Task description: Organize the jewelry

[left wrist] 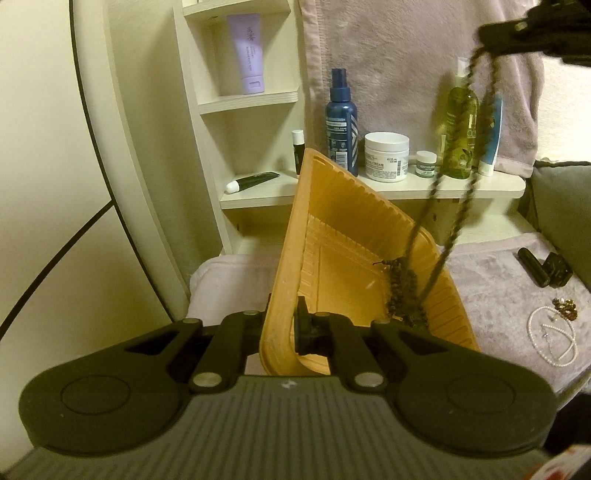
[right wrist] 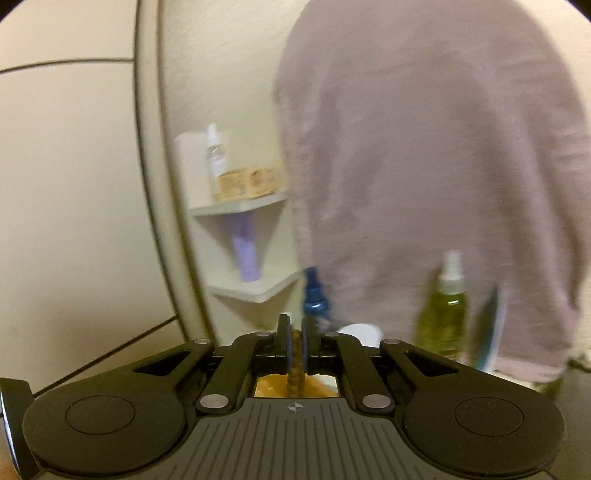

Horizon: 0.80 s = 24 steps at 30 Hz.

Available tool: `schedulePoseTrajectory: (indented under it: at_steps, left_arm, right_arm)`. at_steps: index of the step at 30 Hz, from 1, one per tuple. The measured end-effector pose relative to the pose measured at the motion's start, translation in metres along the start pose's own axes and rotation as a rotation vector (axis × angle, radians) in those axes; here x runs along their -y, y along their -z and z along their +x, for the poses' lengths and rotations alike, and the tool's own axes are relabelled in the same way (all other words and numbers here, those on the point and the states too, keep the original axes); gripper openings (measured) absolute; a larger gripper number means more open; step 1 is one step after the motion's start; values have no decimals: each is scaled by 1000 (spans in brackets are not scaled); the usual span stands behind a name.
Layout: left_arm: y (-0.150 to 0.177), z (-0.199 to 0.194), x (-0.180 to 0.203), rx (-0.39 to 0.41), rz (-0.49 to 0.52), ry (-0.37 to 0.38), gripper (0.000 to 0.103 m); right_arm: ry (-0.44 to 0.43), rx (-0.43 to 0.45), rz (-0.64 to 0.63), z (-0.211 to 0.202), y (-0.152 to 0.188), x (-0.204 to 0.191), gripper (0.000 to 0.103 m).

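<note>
Your left gripper point(left wrist: 286, 326) has its fingers pinching the near rim of the orange tray point(left wrist: 332, 206), one finger outside the wall and one inside, so the tray stands tilted up from the fingers with its open face toward your right. Inside the tray, just right of and beyond your left fingers, the lower end of the dark bead necklace point(left wrist: 400, 291) lies bunched on the floor. From there two strands rise up and to the right, out over the tray's rim, to your right gripper point(left wrist: 524, 27) at the top right corner of the left view.

In the right view, your right gripper point(right wrist: 295, 341) has its fingers pressed nearly together on the necklace point(right wrist: 294, 376): brown beads show in the narrow gap between the pads and hang down below them, with a bit of the tray point(right wrist: 267, 387) directly under the fingers. This view is blurred.

Well to the right of your left fingers, on the grey cloth point(left wrist: 491, 280), lie a pearl strand point(left wrist: 554, 338), a small gold-and-amber cluster point(left wrist: 565, 307) just beyond it, and a black case point(left wrist: 545, 269) farther back. Beyond the tray, a shelf point(left wrist: 495, 186) carries bottles and jars.
</note>
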<state>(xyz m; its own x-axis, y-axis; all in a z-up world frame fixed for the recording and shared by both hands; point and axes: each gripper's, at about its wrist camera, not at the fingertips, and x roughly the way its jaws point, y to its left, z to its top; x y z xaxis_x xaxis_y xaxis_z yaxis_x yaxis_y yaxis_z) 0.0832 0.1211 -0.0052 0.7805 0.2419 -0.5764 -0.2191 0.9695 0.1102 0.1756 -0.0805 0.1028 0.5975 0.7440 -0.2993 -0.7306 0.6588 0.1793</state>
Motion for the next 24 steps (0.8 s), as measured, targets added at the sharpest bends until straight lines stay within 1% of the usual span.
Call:
schedulePoseTrajectory:
  at_steps: [3, 6, 12, 16, 19, 21, 22, 23, 24]
  left_arm:
    - [0, 0, 0, -1, -3, 1, 6]
    - [0, 0, 0, 0, -4, 2, 6]
    - [0, 0, -1, -1, -7, 3, 6]
    - [0, 0, -2, -3, -10, 3, 6]
    - [1, 1, -2, -3, -13, 3, 6]
    - [1, 1, -3, -4, -14, 4, 6]
    - [1, 1, -3, -4, -14, 4, 6]
    - [1, 1, -3, -3, -14, 4, 6]
    - [1, 1, -3, -3, -15, 4, 6]
  right_arm:
    - [-38, -73, 31, 25, 14, -1, 5]
    - [-54, -148, 58, 49, 33, 1, 5]
    - [-91, -294, 134, 77, 76, 12, 5]
    - [-117, -355, 156, 83, 94, 13, 5]
    - [-138, -369, 147, 80, 98, 11, 6]
    - [-129, -350, 135, 76, 97, 11, 9]
    - [-121, -338, 137, 72, 95, 13, 14]
    - [-111, -323, 146, 67, 93, 15, 24]
    - [-101, -305, 158, 61, 93, 19, 30]
